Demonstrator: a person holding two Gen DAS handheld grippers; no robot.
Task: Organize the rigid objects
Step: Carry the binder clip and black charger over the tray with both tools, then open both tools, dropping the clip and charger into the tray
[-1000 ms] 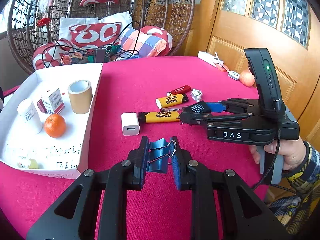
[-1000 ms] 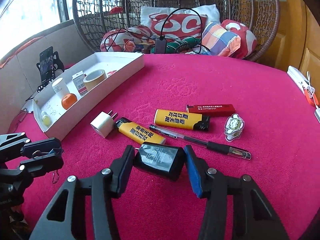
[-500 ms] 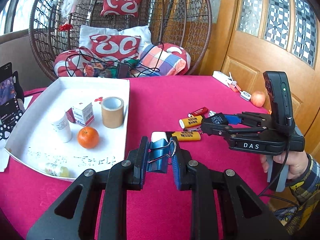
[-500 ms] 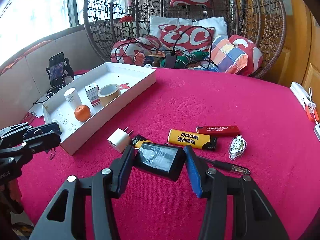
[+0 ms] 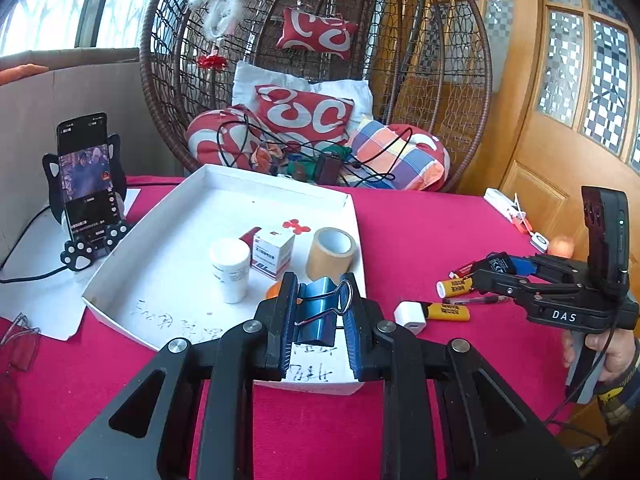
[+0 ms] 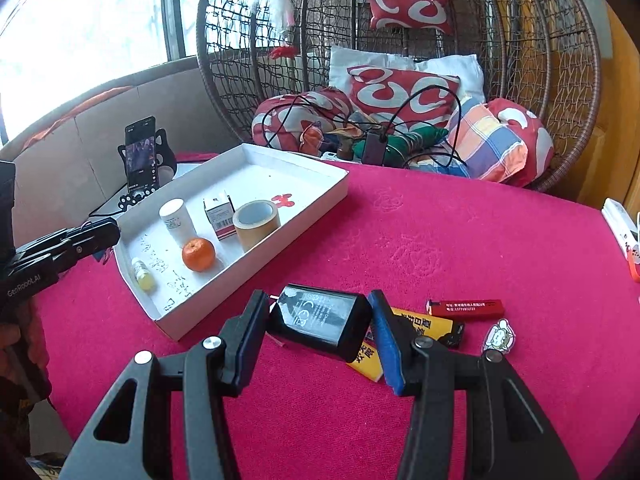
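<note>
Clip [image 5: 320, 312], blue binder type, pinched between left gripper [image 5: 320, 320] pads, held above near end of tray [image 5: 224, 176]. Tray: white, shallow, on red cloth [image 6: 420, 232]; holds white bottle [image 6: 176, 218], small box [image 6: 219, 214], tape roll [image 6: 256, 224], orange [image 6: 198, 254], small yellow vial [image 6: 143, 276] near front corner. Writing on tray floor; far half bare white. Tray wall low all round, near-right corner close to charger. Phone [image 5: 86, 176] on paw stand just left of tray, off cloth edge.

Black charger [image 6: 320, 320] squeezed between right gripper [image 6: 320, 322] pads, tilted, above cloth just right of tray. Under/behind it: yellow lighter [image 6: 424, 326], red lighter [image 6: 464, 308], small charm [image 6: 498, 338], all on cloth, apart from tray. In left view also white plug [image 5: 410, 316] by 2nd yellow lighter [image 5: 456, 288] and pen [image 5: 476, 300].

Open cloth wide on far right side up to wicker chair [image 6: 400, 60] w/ cushions and cables. Both jaws closed on loads, neither spread.
</note>
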